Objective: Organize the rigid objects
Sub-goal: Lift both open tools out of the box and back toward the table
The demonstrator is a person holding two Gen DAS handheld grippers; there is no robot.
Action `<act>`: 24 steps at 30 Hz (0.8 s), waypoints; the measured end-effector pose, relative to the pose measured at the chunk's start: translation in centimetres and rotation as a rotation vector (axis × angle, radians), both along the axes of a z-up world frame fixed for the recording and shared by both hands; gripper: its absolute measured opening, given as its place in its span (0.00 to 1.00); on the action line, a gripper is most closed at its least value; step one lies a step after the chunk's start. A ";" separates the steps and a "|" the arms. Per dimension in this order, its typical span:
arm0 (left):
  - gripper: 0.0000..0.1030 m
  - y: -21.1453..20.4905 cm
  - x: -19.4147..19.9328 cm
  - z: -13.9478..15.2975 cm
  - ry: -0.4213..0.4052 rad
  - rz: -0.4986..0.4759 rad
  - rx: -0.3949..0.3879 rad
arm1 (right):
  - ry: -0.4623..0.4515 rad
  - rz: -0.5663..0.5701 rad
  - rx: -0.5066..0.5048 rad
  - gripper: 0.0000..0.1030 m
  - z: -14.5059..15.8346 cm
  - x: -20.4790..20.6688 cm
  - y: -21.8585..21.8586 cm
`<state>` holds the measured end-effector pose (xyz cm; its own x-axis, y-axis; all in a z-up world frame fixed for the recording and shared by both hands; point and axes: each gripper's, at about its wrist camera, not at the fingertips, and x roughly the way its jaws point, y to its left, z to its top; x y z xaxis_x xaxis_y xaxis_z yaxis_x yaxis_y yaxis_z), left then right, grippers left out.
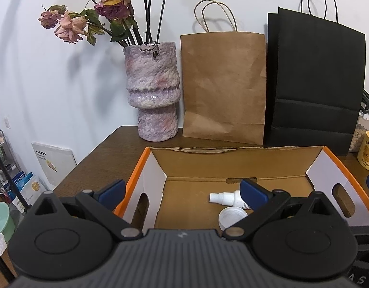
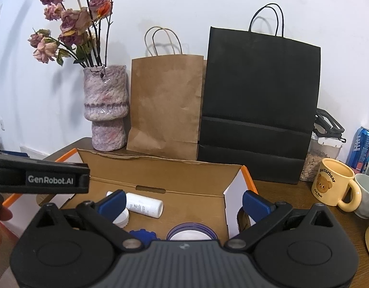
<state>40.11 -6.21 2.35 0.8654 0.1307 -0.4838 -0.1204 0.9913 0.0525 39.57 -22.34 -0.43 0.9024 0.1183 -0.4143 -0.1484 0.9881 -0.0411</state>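
white cap (image 1: 232, 216) and spray bottle (image 1: 229, 198) lie between open jaws

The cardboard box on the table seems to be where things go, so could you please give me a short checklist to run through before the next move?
1. Left gripper open, holding nothing: ok.
2. Right gripper open, holding nothing: ok.
3. Cardboard box open at the top, with bare floor left: ok.
4. Items already inside, the white spray bottle, white cap, blue piece and purple-rimmed lid, lie flat: ok.
5. Next object to pick: the yellow bear mug stands outside the box to the right; whether it belongs in is cannot tell.
6. The two grippers are close over the box; clearance between them: cannot tell.
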 end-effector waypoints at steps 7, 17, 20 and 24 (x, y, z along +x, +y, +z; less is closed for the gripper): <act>1.00 0.1 -0.7 0.2 0.000 -0.006 -0.007 | -0.009 0.004 0.010 1.00 0.5 -1.0 -0.1; 1.00 0.2 -2.5 0.6 -0.006 -0.014 -0.001 | -0.021 0.010 0.003 1.00 1.1 -2.9 -0.4; 1.00 0.3 -3.1 0.7 -0.007 -0.016 0.002 | -0.024 0.012 0.005 1.00 1.2 -3.4 -0.6; 1.00 0.2 -3.9 0.8 -0.004 -0.018 0.007 | -0.034 0.014 0.002 1.00 1.5 -4.6 -0.8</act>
